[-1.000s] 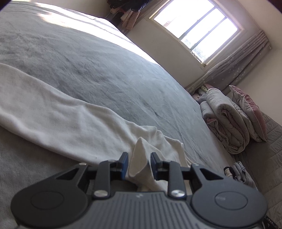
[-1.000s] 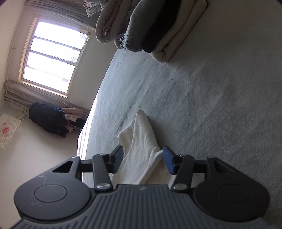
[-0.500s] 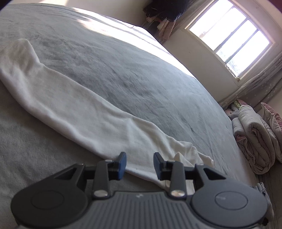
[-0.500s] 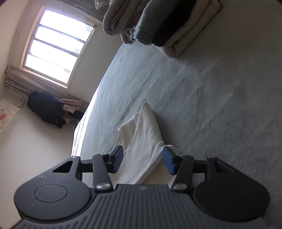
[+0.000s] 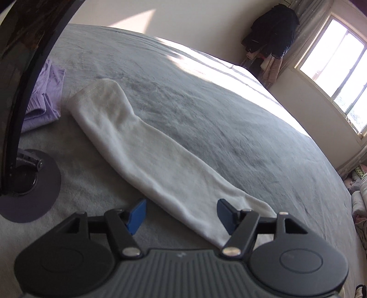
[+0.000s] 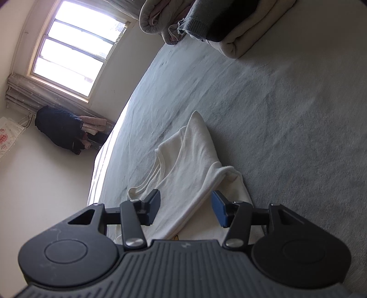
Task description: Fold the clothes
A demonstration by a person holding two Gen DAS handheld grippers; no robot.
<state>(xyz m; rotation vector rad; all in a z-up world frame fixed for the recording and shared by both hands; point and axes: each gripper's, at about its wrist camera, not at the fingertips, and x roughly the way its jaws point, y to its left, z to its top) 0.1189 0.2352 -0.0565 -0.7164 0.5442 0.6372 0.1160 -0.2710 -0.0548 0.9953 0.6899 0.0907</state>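
A white long-sleeved garment lies on the grey bed cover. Its sleeve stretches flat from the cuff at the far left to my left gripper. That gripper's jaws are opening wide; the sleeve's near end lies between them by the right finger, and neither pad presses on it. In the right wrist view the garment's bunched body lies on the cover. My right gripper hovers over it, jaws apart, a fold ridge running between the fingers.
A folded purple garment lies left of the cuff, beside a dark curved stand with a round base. A stack of folded clothes and a rolled quilt sit at the bed's far end. Dark coats hang near the window.
My left gripper let go of the raised sleeve end and spread its jaws. Its view swung left, and the sleeve now lies flat. The right gripper barely shifted, jaws unchanged.
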